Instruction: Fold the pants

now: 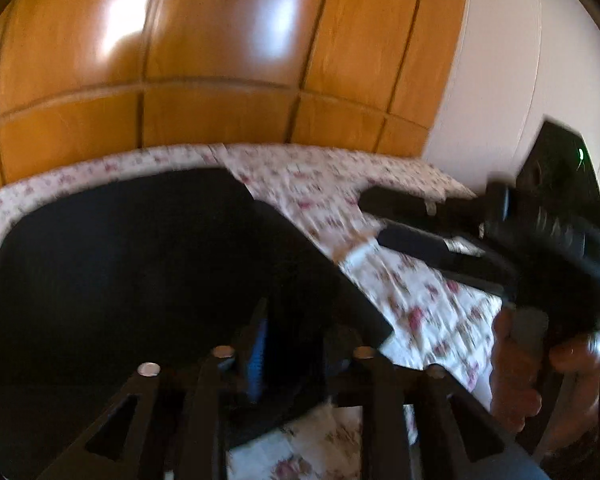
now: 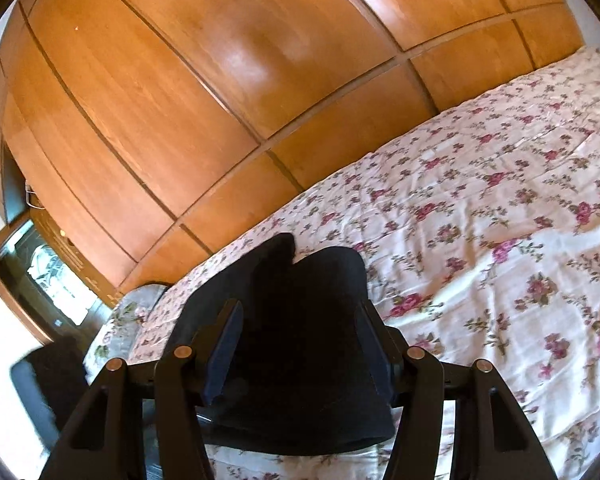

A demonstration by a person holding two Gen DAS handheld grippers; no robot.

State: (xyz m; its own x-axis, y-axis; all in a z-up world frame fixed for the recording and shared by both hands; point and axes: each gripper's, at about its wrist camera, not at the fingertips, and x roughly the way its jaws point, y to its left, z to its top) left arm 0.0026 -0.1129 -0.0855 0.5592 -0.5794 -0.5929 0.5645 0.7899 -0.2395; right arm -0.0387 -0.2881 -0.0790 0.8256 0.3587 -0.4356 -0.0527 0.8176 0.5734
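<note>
The dark pants (image 1: 140, 264) lie folded into a flat block on the flowered bedspread (image 1: 411, 292). My left gripper (image 1: 296, 340) hovers over their near right corner, jaws apart, with dark cloth showing in the gap; no pad visibly presses on it. A hand holds my right gripper (image 1: 379, 216) at the right, open, its fingers aimed left over bare bedspread just short of the pants' right edge. In the right wrist view the pants (image 2: 300, 368) fill the space ahead of the right gripper (image 2: 300, 320), with a raised fold at their far end.
A wooden wardrobe (image 2: 180, 100) runs along the far side of the bed. The bedspread (image 2: 499, 220) stretches away to the right. A framed glass panel (image 2: 40, 276) stands at the left, with a blurred dark shape (image 2: 40, 372) below it. White wall (image 1: 499, 80) is at the right.
</note>
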